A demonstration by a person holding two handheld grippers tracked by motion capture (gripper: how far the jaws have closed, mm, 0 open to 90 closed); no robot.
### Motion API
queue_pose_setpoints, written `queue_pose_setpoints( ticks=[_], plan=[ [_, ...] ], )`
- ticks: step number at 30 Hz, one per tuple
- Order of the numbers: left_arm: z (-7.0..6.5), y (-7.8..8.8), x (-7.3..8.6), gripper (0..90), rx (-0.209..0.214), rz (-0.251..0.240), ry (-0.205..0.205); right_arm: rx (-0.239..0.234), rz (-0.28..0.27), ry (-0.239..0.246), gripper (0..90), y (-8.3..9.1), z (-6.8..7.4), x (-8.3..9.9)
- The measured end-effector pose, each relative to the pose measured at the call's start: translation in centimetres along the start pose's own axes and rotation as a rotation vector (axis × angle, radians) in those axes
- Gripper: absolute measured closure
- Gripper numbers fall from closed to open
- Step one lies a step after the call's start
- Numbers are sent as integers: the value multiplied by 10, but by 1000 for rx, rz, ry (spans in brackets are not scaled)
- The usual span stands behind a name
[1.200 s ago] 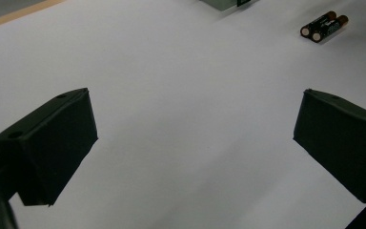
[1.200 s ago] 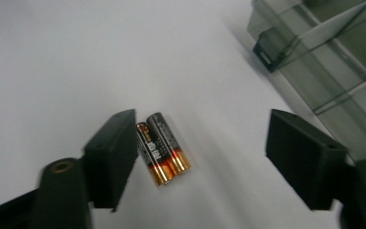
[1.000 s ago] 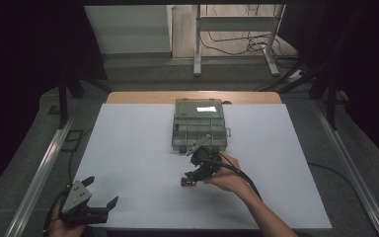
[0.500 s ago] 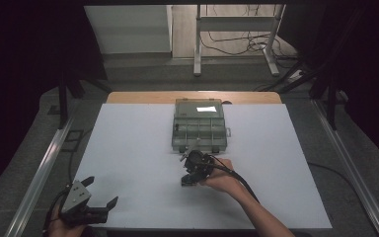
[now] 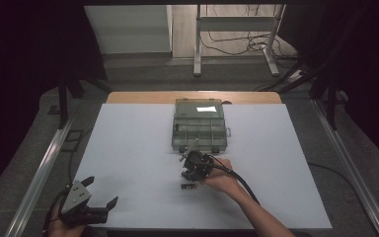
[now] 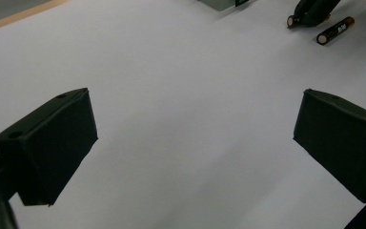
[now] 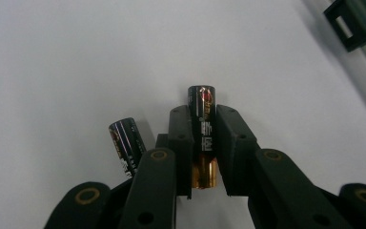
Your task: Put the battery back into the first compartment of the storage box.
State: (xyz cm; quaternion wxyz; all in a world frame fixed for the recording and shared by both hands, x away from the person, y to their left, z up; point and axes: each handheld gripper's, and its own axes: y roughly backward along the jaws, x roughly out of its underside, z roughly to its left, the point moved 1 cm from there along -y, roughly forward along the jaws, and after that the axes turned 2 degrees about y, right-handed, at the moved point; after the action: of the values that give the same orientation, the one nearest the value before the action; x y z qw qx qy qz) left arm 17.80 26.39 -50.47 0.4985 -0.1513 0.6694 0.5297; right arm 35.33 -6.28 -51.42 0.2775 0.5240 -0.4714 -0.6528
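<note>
Nearest, at the table's (image 5: pixel 128 148) front left corner, the left gripper (image 5: pixel 100 203) rests with jaws spread wide and nothing between them; in the left gripper view only bare white surface lies between the two black jaws. Farther in, near the middle, the right gripper (image 7: pixel 203 143) has just been closing, and its jaws now clamp one battery (image 7: pixel 203 124) lengthwise, the battery's dark end projecting past the fingertips. A second battery (image 7: pixel 126 145) lies loose on the table just beside the gripped one; in the high view it appears as a small dark bar (image 5: pixel 188 186) in front of the right gripper (image 5: pixel 193 170). Beyond, the box (image 5: pixel 200 126), a shallow translucent organiser with divided compartments, sits toward the far edge; whether its lid is shut and what the compartments hold cannot be told. Judged from this layout, the work is at an early stage: one battery is grasped but not yet lifted away, the other untouched, and both presumably remain to be carried to the box.
</note>
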Motion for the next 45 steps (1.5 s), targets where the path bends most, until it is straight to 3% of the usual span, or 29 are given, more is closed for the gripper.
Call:
queue_pose_setpoints(
  ticks=[8, 17, 32, 45],
  plan=[
    [0, 0, 0, 15, 0, 2, -5, 19, -71, -22, 762, 16, 1, -1],
    [0, 0, 0, 15, -2, 4, -3, 28, -133, -48, 762, 30, -8, -2],
    [-1, -1, 0, 15, -6, 4, -2, 26, -228, -132, 762, 45, -35, -17],
    [0, -1, 0, 15, -4, 3, -3, 73, -259, -185, 762, 50, -66, -38]
  ],
)
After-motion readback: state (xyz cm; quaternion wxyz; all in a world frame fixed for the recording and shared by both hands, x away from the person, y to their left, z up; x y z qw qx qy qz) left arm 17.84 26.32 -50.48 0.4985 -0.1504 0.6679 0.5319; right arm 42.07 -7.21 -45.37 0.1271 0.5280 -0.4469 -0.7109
